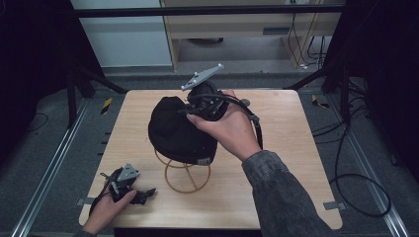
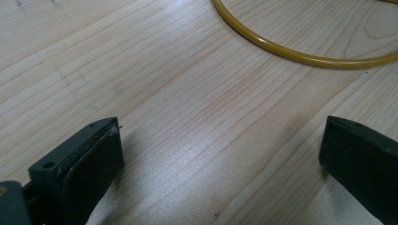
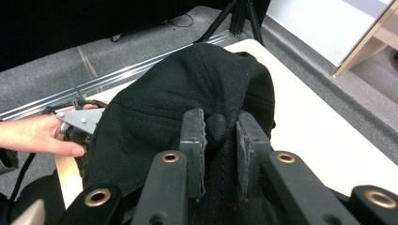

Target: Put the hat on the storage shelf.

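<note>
Pinching soft fabric fold, right gripper point(image 3: 220, 140) clamped black cap point(image 1: 178, 128) at frame centre; limp, light, best gripped by crown. Left gripper point(image 2: 220, 154) gaped, idle.

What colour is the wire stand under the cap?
Yellow; the stand shows best in the left gripper view.

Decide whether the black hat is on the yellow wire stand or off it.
On. The black hat sits over the top of the yellow wire stand, whose lower rings show beneath it; the right gripper pinches a fold of its fabric.
</note>
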Motion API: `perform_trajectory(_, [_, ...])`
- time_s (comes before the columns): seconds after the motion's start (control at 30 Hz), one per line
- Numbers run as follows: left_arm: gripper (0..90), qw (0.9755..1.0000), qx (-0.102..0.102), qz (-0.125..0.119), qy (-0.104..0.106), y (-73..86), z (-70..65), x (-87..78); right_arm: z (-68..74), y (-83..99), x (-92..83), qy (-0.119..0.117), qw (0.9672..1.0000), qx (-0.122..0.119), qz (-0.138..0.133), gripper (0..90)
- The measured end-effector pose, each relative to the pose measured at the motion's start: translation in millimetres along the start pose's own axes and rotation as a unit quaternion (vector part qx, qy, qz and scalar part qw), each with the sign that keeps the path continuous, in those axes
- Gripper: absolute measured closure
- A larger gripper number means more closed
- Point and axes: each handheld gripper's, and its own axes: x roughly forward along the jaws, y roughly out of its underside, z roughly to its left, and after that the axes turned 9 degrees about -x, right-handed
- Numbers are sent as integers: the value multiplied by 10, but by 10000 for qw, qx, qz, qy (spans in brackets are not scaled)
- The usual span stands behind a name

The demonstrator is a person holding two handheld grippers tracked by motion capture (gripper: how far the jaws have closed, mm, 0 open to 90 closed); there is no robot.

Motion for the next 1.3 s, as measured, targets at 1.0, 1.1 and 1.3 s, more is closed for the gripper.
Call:
perform_trajectory(1.0, [0,10000,-3,-1,2,0,0,0,112,22,221,-157,9992,-164,333,737])
perform_trajectory(1.1, [0,10000,-3,-1,2,0,0,0,121,20,232,-181,9990,-189,369,730])
perform_trajectory(1.3, [0,10000,-1,1,2,0,0,0,135,22,253,-191,9989,-217,382,716])
